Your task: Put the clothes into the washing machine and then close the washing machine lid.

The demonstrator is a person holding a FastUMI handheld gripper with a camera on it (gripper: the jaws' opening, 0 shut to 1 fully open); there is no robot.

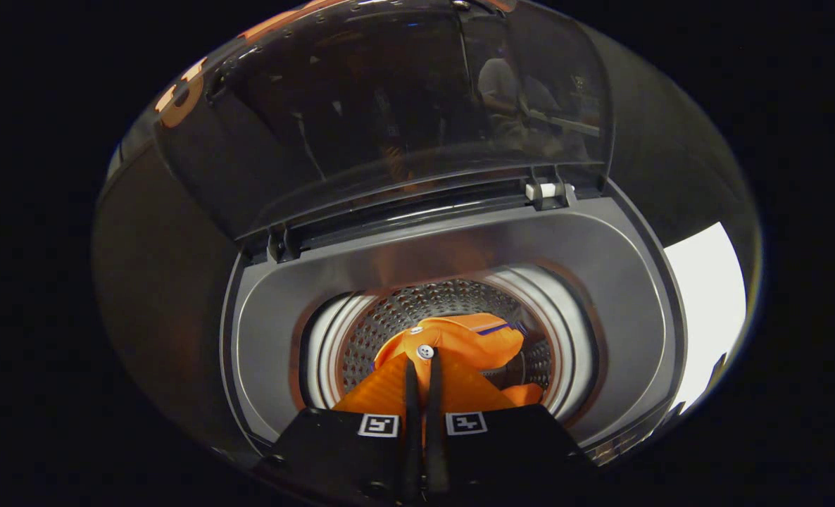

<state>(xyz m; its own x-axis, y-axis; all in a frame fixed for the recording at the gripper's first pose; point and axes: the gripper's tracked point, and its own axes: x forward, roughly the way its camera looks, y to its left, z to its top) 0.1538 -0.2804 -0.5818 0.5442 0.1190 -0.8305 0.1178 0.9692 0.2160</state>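
An orange garment point(453, 352) is being pinched between the nearly closed fingers of the gripper point(423, 366), which is being held over the open mouth of the top-loading washing machine point(600, 282). The cloth is hanging down into the perforated steel drum point(403, 313), a white snap button showing just at the fingertips. The transparent lid point(389, 113) is being kept raised behind the opening.

Tongs point(423, 362): slim fingers, two square markers
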